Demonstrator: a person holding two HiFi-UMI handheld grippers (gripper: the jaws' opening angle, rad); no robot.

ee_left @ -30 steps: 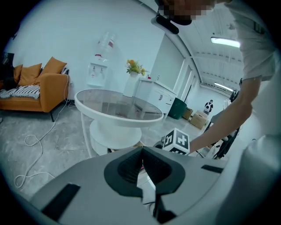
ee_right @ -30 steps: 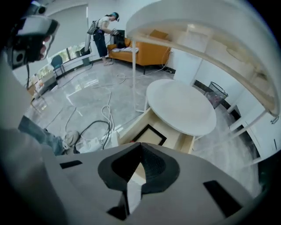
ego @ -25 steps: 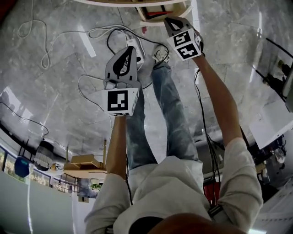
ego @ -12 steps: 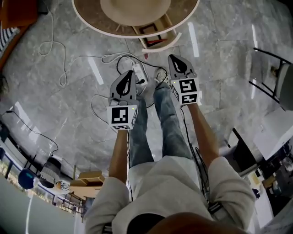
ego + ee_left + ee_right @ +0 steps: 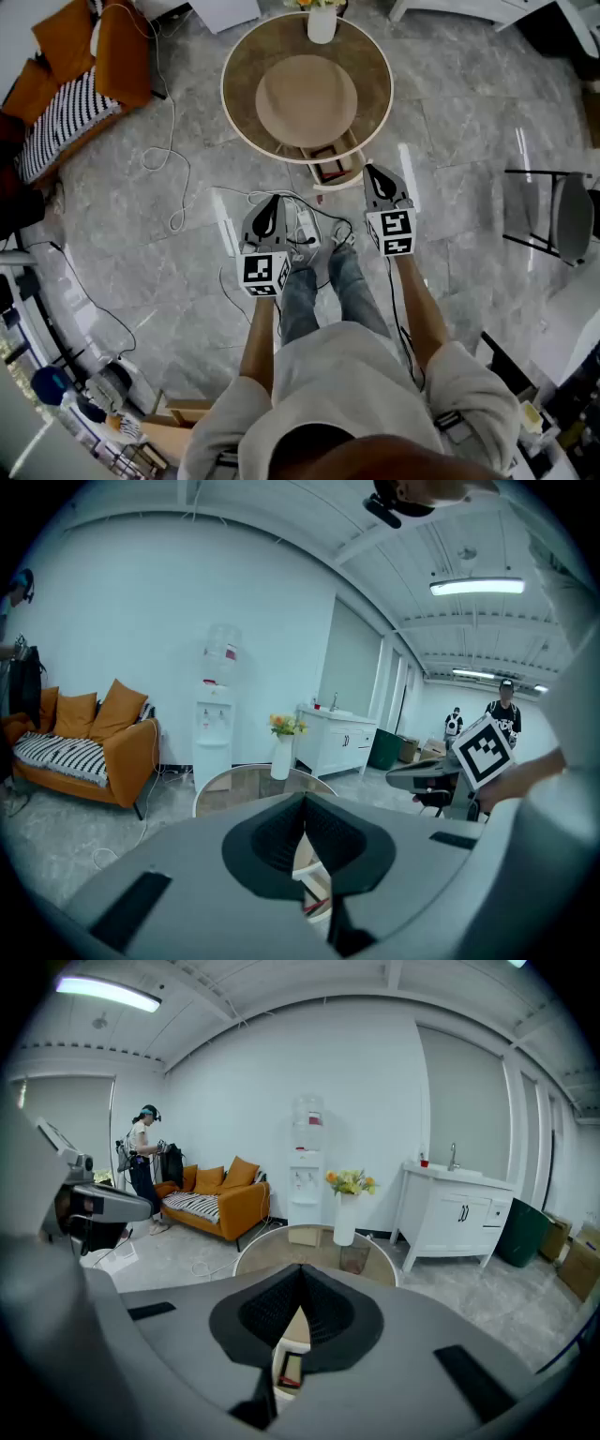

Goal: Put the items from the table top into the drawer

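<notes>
A round wooden table stands ahead of me, with a lighter round disc at its middle and a white vase of flowers at its far edge. Below its near rim a white drawer is pulled out, with a dark and red item lying in it. My left gripper hangs shut and empty over the floor, short of the table. To the right of the drawer, my right gripper is also shut and empty. Both point towards the table.
Cables and a power strip lie on the marble floor by my feet. An orange sofa is at the left and a chair at the right. A white cabinet, a water dispenser and a person stand beyond the table.
Both grippers have risen, and the head view has pulled up and back. The whole table, vase and sofa have come into sight. Both pairs of jaws stayed together.
</notes>
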